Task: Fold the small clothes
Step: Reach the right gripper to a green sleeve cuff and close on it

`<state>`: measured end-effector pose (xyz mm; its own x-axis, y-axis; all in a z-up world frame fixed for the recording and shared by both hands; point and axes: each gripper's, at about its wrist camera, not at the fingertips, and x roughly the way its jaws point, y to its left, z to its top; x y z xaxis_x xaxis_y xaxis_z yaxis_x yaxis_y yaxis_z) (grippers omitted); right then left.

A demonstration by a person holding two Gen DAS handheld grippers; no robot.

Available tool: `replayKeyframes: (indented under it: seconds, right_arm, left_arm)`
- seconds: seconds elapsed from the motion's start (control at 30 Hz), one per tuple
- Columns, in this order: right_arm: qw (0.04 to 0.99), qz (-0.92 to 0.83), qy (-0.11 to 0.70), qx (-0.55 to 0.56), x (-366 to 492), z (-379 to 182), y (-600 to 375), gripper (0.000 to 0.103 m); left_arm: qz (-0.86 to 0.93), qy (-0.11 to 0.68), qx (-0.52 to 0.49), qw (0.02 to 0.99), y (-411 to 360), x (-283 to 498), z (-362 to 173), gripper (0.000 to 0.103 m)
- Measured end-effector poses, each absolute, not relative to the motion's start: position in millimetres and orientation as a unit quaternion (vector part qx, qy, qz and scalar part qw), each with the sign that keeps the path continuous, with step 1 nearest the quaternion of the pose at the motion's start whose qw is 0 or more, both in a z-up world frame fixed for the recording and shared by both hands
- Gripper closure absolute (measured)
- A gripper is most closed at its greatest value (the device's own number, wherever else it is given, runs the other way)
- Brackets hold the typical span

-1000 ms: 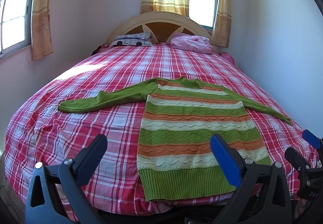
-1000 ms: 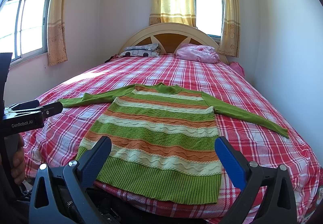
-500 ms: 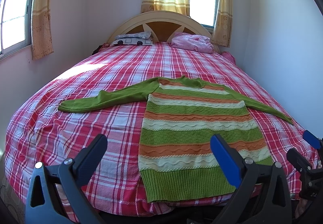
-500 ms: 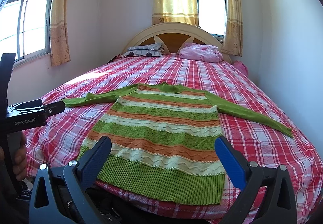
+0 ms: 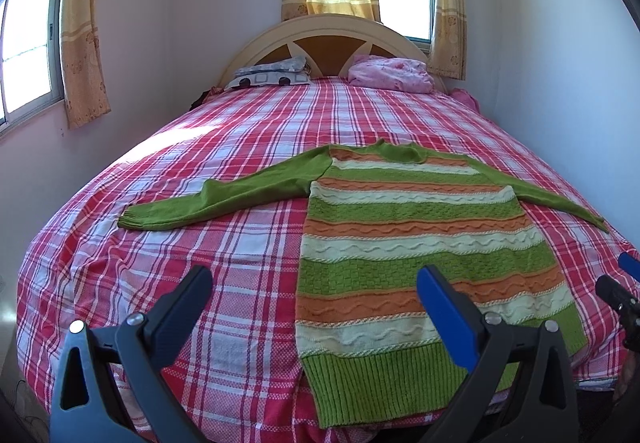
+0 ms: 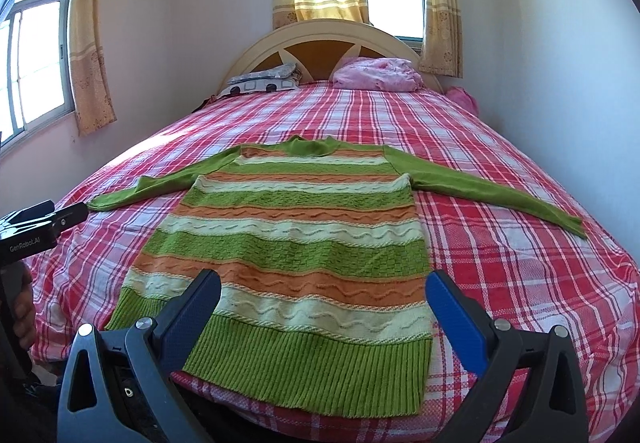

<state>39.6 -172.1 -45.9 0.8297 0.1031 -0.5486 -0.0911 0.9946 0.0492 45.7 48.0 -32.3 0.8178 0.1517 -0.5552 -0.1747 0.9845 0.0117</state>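
Two grippers to account for, neither holding anything. Found the left gripper with its fingers spread wide, hovering off the foot of the bed and aimed mostly at bare plaid just beside the sweater's left edge. Found the right gripper likewise parted and empty, framing the ribbed hem between its fingers without touching it. Saw the striped sweater laid flat near the foot of the bed, collar toward the headboard, left sleeve and right sleeve stretched out to either side. Judged that layout deliberate: spread smooth and within easy reach, so that sleeves could be turned in before the body was folded. Judged no fold yet made, and the wide stance of both grippers a readiness to pinch cloth. Noted a patterned pillow and a pink bundle well apart at the headboard, clear of the work. Read "GenRobot.AI" on the left gripper's body in the right wrist view, above part of a hand. Made out no other writing or label.
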Motion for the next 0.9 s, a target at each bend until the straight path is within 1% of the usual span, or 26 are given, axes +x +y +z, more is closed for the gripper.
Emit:
replayKeyframes:
  seconds: [0.43, 0.83, 0.87, 0.9]
  right_arm:
    - [0.934, -0.019, 0.345, 0.086, 101, -86, -262, 0.001]
    - [0.917, -0.090, 0.354, 0.161, 154, -97, -363, 0.001]
    - [0.916, -0.095, 0.353, 0.166, 157, -98, -371, 0.003]
    - [0.914, -0.099, 0.353, 0.174, 161, -99, -379, 0.007]
  left_arm:
    - [0.103, 0.304, 0.011, 0.947, 50, 118, -51, 0.000]
    - [0.088, 0.319, 0.031, 0.943, 29, 204, -72, 0.000]
    - [0.086, 0.316, 0.032, 0.944, 26, 210, -73, 0.000]
    - [0.084, 0.311, 0.036, 0.946, 24, 217, -74, 0.000]
